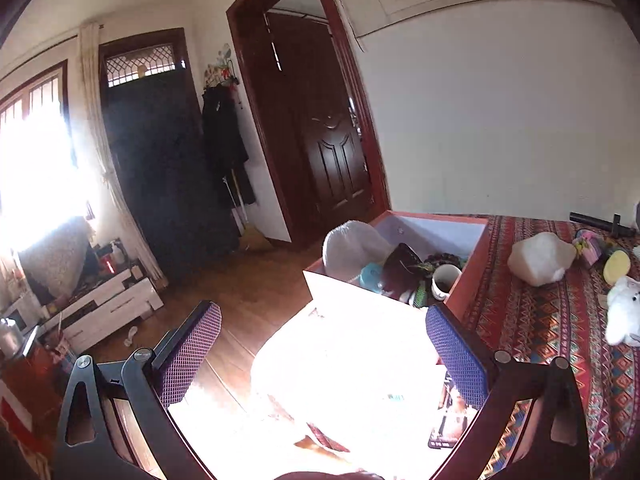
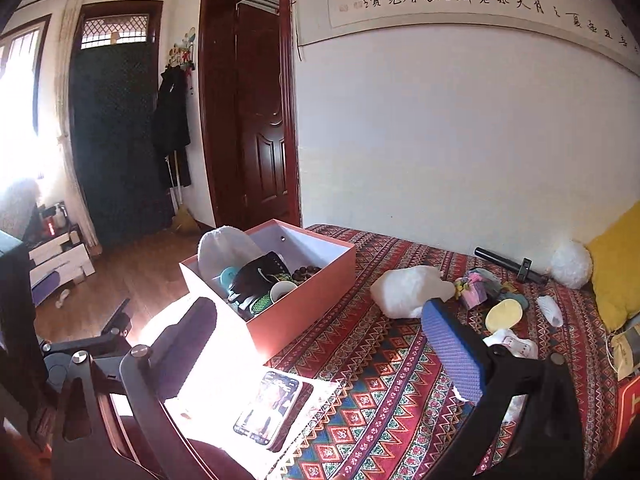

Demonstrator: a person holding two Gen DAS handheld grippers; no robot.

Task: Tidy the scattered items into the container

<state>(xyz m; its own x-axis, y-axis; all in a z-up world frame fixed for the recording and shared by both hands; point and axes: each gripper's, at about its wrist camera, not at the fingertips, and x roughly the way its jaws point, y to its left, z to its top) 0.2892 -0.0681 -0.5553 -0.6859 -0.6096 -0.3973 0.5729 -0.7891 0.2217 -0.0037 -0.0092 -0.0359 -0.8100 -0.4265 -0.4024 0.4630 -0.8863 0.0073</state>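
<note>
Step in hand: between placements. The container [image 2: 304, 300], an open orange box at centre frame in the right wrist view, already holds a white pouch [image 2: 224, 248], a black glove-like item [image 2: 256, 276], a cup [image 2: 282, 290] and a string of dark beads [image 2: 306, 271]. Several items remain scattered on the patterned bedspread [image 2: 380, 380] in the right half of the frame.

Hand-held gripper state:
- Right hand-held gripper [image 2: 328, 344]: jaws spread wide, nothing between the pads. It hangs above the bedspread at lower centre.
- Left hand-held gripper [image 1: 324, 348]: jaws likewise spread and empty. It sits above a sunlit patch at lower centre of the left wrist view; glare washes out what lies beneath it, so contact cannot be confirmed.

Remaining items, right wrist view:
- White fluffy lump [image 2: 408, 290], just beyond the right finger's blue pad [image 2: 452, 344], right of the container.
- Multicoloured small item [image 2: 474, 288] and yellow round pad [image 2: 502, 316], farther toward the right edge.
- White soft toy [image 2: 514, 344], partly hidden behind the right finger.
- Black flashlight [image 2: 508, 266] and white pom-pom [image 2: 570, 264] near the wall, upper right.
- A phone [image 2: 268, 408] lies on a white cloth at lower centre, between the jaws' line of sight; probably not an item to tidy.

Next move, as judged: advance the right hand-held gripper to the white fluffy lump, the nearest item, centre the jaws over it, close, then carry it left to the container. Soft bulk may compress unevenly.
</note>
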